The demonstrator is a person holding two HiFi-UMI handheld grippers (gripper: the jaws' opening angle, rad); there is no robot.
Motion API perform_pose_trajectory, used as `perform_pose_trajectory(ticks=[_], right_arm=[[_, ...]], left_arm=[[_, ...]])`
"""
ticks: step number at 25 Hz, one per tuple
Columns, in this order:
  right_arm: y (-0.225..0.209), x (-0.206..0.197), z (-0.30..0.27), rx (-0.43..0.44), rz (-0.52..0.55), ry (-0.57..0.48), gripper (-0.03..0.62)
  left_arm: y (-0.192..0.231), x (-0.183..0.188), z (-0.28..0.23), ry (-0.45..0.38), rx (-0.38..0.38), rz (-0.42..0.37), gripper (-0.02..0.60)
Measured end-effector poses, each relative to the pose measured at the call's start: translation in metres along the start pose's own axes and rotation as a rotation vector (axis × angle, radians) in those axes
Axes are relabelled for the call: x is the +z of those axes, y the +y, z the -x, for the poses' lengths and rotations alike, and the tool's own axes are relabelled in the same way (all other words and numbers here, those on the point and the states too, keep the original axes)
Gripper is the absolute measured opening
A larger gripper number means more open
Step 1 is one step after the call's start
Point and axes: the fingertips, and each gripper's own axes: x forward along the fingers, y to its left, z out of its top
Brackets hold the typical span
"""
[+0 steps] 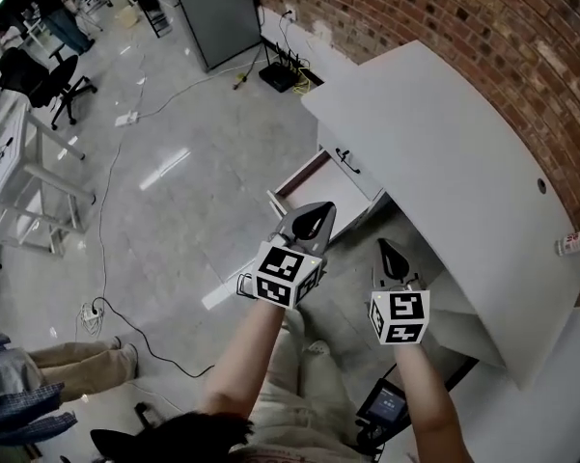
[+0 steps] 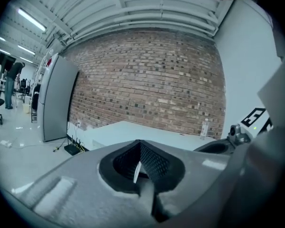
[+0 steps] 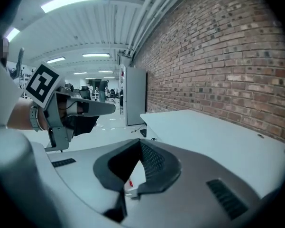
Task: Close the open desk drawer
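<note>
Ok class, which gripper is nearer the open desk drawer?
Left. In the head view the left gripper appears right over the open drawer, at its front edge; the right gripper sits further off to the side, by the desk's near edge.

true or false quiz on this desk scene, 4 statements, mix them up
1. The white desk drawer under the white curved desk stands pulled out. True.
2. The left gripper grips the drawer's handle. False: its jaws are together with nothing between them.
3. The desk stands along a red brick wall. True.
4. The right gripper has its jaws wide apart. False: they are together and hold nothing.
</note>
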Motion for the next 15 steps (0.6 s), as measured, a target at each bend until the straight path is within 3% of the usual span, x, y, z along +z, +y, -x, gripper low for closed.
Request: perform_pose_trajectory(ticks=[7, 15], right_arm=[[0.013, 0.006, 0.034, 0.052, 0.030, -0.012, 0.012], [0.017, 0.003, 0.009, 0.104, -0.049, -0.084, 0.011]], left_arm=[[-0.014, 0.018, 0.055, -0.050, 0.034, -0.008, -0.002], [0.021, -0.012, 0.065, -0.069, 0.030, -0.019, -0.002]])
